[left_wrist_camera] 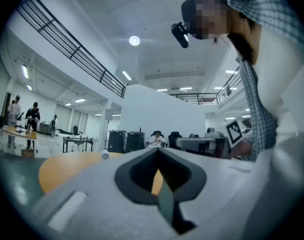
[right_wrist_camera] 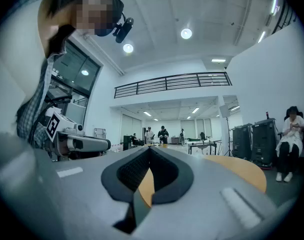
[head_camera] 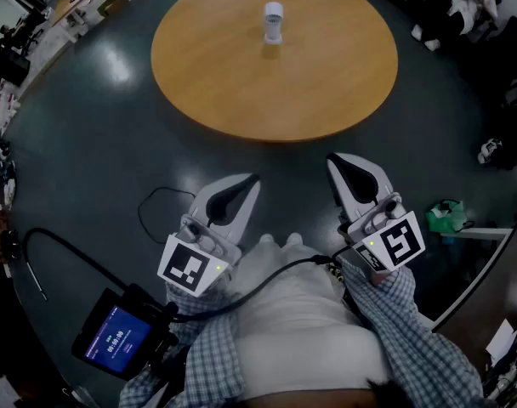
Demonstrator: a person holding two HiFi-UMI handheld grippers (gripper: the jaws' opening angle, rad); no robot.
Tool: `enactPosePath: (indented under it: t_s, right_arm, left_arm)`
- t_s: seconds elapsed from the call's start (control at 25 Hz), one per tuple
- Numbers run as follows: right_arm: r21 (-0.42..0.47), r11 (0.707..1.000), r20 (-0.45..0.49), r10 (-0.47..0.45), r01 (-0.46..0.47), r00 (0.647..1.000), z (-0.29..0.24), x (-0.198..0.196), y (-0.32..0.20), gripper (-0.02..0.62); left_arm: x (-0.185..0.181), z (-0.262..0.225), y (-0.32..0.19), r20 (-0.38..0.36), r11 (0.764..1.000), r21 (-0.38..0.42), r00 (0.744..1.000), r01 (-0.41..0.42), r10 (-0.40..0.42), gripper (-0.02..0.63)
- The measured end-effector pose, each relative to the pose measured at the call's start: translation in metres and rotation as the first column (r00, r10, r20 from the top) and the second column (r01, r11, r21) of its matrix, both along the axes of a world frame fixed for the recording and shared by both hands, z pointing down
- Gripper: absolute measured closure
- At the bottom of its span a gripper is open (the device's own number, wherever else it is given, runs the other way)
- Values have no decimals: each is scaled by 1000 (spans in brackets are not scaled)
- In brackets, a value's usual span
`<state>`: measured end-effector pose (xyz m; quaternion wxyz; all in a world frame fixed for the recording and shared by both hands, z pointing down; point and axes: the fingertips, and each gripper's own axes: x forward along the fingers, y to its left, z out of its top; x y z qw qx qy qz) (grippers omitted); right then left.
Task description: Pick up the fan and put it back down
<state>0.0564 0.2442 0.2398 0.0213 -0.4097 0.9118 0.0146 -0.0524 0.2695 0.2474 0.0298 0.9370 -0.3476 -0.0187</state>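
Observation:
The fan [head_camera: 274, 21] is a small white upright object standing on the far part of the round wooden table [head_camera: 241, 83]. In the left gripper view the fan [left_wrist_camera: 105, 155] shows as a tiny white shape on the table [left_wrist_camera: 67, 170]. Both grippers are held close to the person's body, short of the table's near edge and pointing level toward it. My left gripper [head_camera: 252, 180] [left_wrist_camera: 157, 149] is shut with nothing between its jaws. My right gripper [head_camera: 334, 158] [right_wrist_camera: 150, 148] is shut and empty too. The table [right_wrist_camera: 244, 170] lies ahead of it to the right.
Dark floor surrounds the table. A black cable [head_camera: 156, 206] loops on the floor at the left, near a device with a blue screen [head_camera: 118, 340]. A green bag [head_camera: 448, 217] and furniture stand at the right. Workbenches [head_camera: 63, 7] and people stand farther off.

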Motion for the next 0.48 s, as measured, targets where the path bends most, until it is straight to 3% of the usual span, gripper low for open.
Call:
enactPosePath:
  t_s: [0.48]
  right_arm:
    - [-12, 1000, 5, -11, 11, 1000, 1, 0, -7, 592]
  left_arm:
    - [-1, -1, -3, -4, 1000, -3, 1000, 18, -18, 607]
